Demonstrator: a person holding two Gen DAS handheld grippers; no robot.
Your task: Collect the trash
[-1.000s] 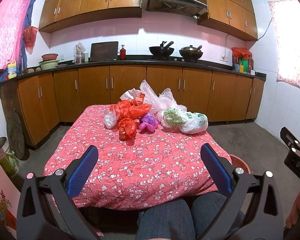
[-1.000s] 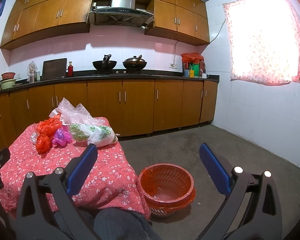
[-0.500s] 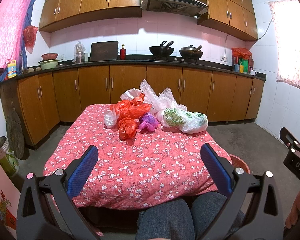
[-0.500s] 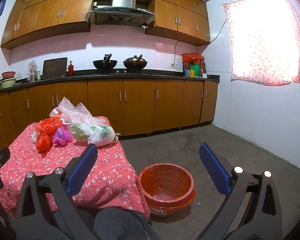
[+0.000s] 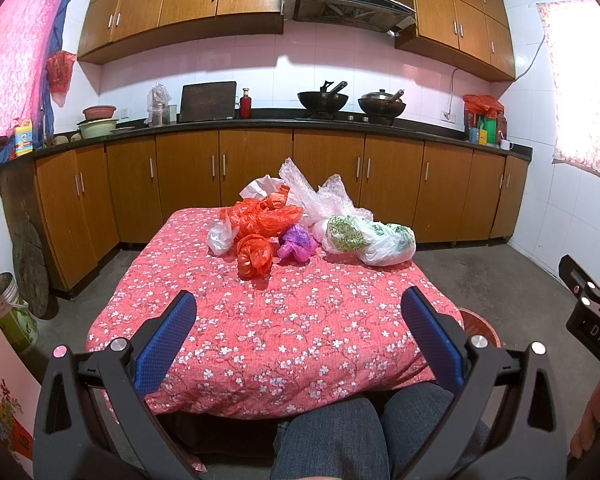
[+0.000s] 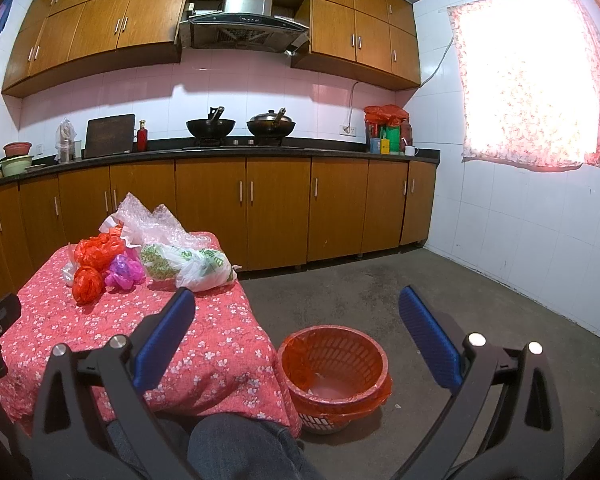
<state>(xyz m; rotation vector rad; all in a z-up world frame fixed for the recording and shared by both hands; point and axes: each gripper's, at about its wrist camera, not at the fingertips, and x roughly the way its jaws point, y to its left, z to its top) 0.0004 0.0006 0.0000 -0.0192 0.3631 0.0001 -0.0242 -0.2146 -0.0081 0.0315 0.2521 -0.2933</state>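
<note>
A heap of crumpled plastic bags lies at the far end of the table with the red flowered cloth [image 5: 284,332]: a red bag ball [image 5: 254,255], a purple bag [image 5: 297,242], a white-and-green bag [image 5: 370,240], clear bubble wrap [image 5: 320,196] and a small white bag [image 5: 221,236]. The same pile shows in the right wrist view, with the red bag ball [image 6: 87,283] nearest. An orange lined waste basket [image 6: 334,364] stands on the floor right of the table. My left gripper [image 5: 298,332] hangs open over the near table edge, holding nothing. My right gripper [image 6: 296,336] is open above the basket's side, also with nothing in it.
Wooden cabinets [image 5: 256,176] under a dark counter run along the back wall, with two woks [image 5: 323,100] on the stove. A bucket [image 5: 8,312] stands on the floor at left. Bare concrete floor [image 6: 440,280] stretches right toward a white tiled wall. A person's knees [image 5: 364,436] sit below the grippers.
</note>
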